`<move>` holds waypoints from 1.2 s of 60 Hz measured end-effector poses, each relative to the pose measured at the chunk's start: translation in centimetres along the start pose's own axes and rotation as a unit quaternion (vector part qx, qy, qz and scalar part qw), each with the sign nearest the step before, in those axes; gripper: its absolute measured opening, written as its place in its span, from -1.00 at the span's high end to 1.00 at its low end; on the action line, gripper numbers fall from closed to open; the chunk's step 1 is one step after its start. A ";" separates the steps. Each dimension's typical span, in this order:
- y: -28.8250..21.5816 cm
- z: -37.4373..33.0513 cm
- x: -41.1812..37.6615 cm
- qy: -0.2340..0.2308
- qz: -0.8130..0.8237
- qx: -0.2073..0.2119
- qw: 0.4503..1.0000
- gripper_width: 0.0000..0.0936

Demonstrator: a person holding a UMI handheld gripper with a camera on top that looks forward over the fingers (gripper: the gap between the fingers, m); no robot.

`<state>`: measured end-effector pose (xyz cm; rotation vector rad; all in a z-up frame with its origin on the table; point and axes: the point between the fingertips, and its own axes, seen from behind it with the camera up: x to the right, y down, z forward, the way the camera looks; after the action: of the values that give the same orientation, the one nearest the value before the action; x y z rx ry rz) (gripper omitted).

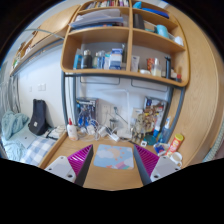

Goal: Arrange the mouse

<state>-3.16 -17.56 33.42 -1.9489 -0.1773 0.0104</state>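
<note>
My gripper (113, 162) is open and empty, held above a wooden desk (112, 178). Its two magenta pads (81, 156) stand wide apart. A pastel mouse mat (114, 156) with a pale blue and pink print lies flat on the desk between and just ahead of the fingers. I see no mouse in the view; the lower desk area is hidden.
Clutter of bottles and small items (120, 124) lines the back of the desk. A wooden shelf unit (125, 45) with books and bottles hangs above. An orange-capped bottle (177, 142) stands right of the fingers. A bed (22, 140) and black bag (38, 117) lie left.
</note>
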 end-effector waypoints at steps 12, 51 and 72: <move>14.0 3.0 7.7 0.044 0.072 -0.069 0.994 -0.72; 32.1 14.5 31.5 0.133 0.091 -0.165 0.973 -0.71; 31.6 20.2 31.5 0.097 0.082 -0.153 0.980 -0.05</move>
<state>29.94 -6.39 -0.99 -2.2514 0.1196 -0.1033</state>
